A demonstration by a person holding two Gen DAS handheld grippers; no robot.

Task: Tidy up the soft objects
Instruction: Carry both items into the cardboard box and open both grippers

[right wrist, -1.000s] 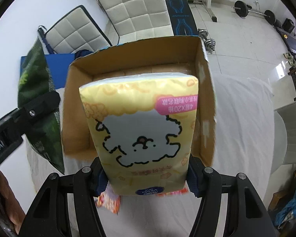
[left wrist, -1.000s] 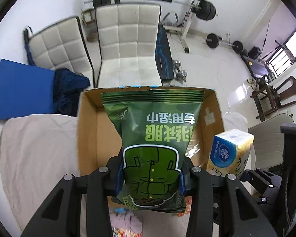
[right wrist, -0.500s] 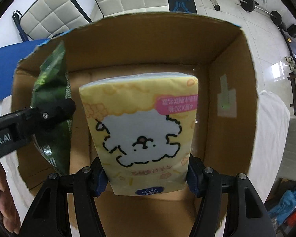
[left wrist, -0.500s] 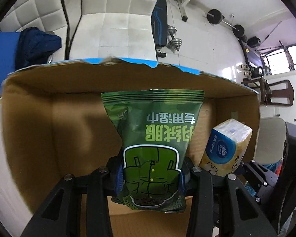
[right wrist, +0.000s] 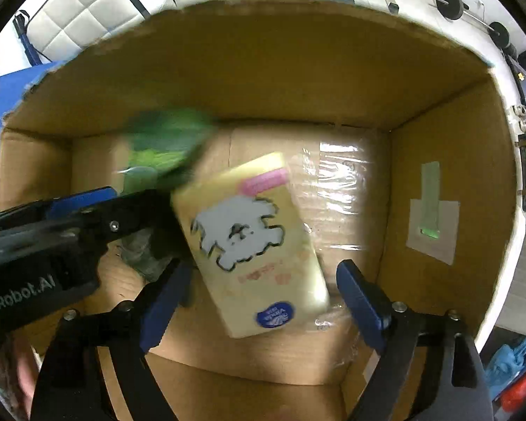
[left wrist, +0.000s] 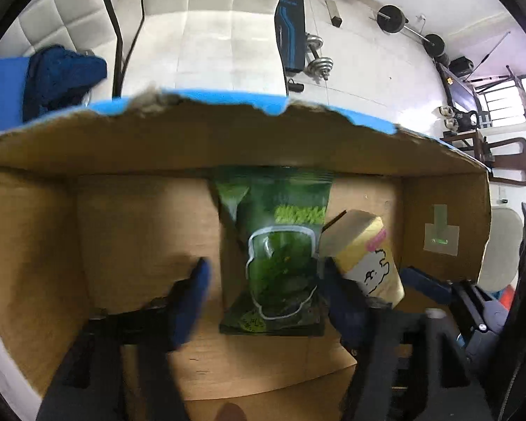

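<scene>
Both grippers are inside an open cardboard box (left wrist: 140,238). My left gripper (left wrist: 266,280) is open, its blue pads apart from the green wipes pack (left wrist: 280,263), which is blurred and loose in the box against the far wall. My right gripper (right wrist: 259,298) is open; the yellow tissue pack (right wrist: 252,245) with a white dog drawing lies tilted between its fingers, touching neither, on the box floor. The tissue pack also shows in the left wrist view (left wrist: 368,259), right of the green pack. The green pack shows blurred in the right wrist view (right wrist: 164,144).
The box walls (right wrist: 456,182) surround both grippers; its torn far rim has a blue edge (left wrist: 228,100). The left gripper's body (right wrist: 52,238) sits close left of the right one. Beyond the box are white padded chairs (left wrist: 210,35), a blue cloth (left wrist: 59,77) and gym weights (left wrist: 392,17).
Both grippers opened inside the box and let go of their packs. The green pack and the tissue pack have dropped away from the fingers toward the box floor, the tissue pack tilting left.
</scene>
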